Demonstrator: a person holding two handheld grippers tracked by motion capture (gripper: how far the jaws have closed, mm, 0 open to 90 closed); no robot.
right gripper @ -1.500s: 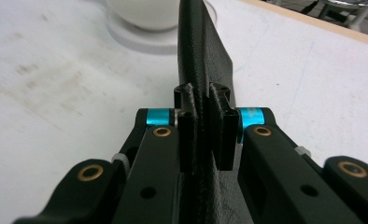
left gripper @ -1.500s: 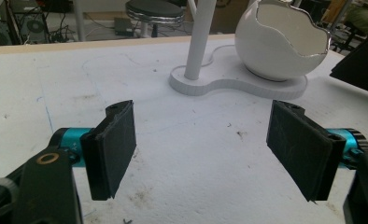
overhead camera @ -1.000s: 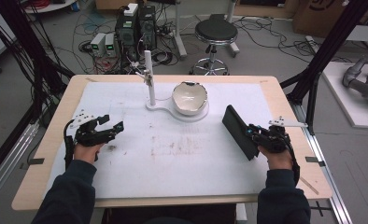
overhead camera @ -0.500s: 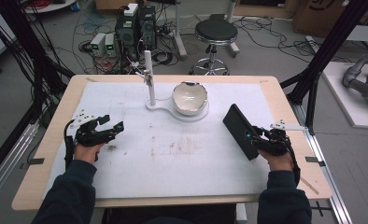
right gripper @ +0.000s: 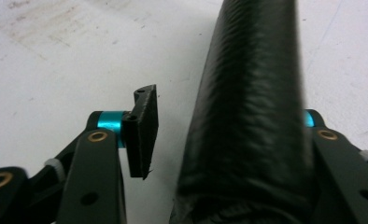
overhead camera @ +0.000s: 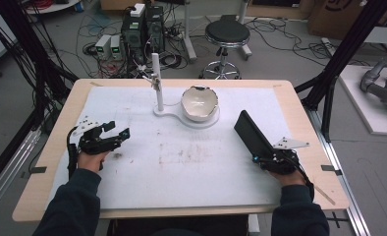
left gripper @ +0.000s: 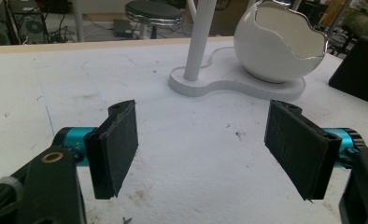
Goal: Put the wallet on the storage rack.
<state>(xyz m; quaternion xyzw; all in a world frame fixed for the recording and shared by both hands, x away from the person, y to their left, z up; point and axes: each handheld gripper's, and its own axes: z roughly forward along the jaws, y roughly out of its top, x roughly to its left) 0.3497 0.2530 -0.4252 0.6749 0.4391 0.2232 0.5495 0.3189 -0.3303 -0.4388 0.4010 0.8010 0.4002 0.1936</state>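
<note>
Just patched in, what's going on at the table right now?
A person sits at the table with tongs in each hand. The right tongs have a flat black case between their jaws, tilted up off the table at the right side; in the right gripper view one jaw stands clear of it, so the grip looks loose. The left tongs are open and hold nothing, at the left side. A white bowl sits on a white stand at the far middle.

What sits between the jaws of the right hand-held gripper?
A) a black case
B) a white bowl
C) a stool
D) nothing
A: a black case stands between the jaws of the right hand-held gripper; one jaw shows a gap beside it in the right gripper view, so a firm grip is unclear.
</note>
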